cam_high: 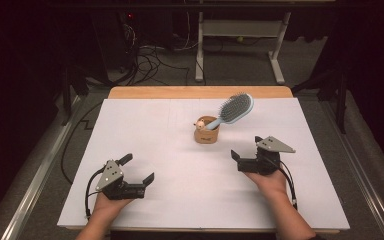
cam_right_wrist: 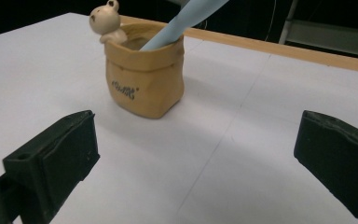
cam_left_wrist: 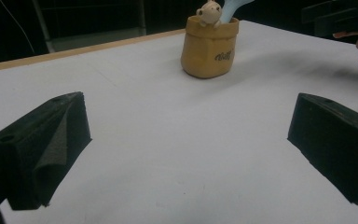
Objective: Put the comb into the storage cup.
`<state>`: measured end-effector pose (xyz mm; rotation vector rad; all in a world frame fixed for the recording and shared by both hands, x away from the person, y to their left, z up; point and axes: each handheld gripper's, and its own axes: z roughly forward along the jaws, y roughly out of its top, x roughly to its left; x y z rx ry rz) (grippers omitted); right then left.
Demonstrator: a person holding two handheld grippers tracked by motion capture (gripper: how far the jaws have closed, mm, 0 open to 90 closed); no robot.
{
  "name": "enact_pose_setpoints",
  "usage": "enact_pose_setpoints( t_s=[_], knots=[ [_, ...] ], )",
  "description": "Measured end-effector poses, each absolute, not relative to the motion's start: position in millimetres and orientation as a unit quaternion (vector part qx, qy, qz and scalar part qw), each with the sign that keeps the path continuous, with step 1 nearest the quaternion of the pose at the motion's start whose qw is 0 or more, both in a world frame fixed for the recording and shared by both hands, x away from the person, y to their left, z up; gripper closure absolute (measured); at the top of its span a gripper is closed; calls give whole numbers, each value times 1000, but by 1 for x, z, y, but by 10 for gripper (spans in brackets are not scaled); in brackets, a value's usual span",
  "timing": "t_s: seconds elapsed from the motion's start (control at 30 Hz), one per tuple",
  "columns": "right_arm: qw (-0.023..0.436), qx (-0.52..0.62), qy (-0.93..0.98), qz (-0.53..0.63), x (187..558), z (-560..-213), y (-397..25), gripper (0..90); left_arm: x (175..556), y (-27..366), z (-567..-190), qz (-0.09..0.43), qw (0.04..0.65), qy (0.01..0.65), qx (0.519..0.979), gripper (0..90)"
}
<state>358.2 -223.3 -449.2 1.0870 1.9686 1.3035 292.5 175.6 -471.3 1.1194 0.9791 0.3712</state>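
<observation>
Fingers [cam_left_wrist: 51, 140] on both my grippers are spread and empty, left gripper [cam_high: 136, 171] and right gripper [cam_high: 246, 148] resting low on the white worktop [cam_high: 145, 130], well short of the pot. The tan pot [cam_high: 206, 131] sits mid-worktop with the blue hairbrush [cam_high: 232, 111] leaning out to the right, top-heavy. I judge that tugging the brush sideways, or bumping it, would tip the light pot over.

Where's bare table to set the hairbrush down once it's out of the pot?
The white table top is bare left of the tan sack-shaped pot, and between the left hand-held gripper and right hand-held gripper, both open. The far right corner is bare too. Crowded only at the pot, where the blue hairbrush leans out rightward.
</observation>
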Motion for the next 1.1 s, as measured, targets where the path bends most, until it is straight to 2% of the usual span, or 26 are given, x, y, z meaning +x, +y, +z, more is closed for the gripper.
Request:
enact_pose_setpoints(
  t_s=[0.53,1.1],
  knots=[
    [298,404,686,527,281,-457,-285,2,289,186,-469,178,713,446,511,4],
    [300,402,675,541,279,-459,-287,2,288,190,-467,173,716,451,505,4]
  ],
)
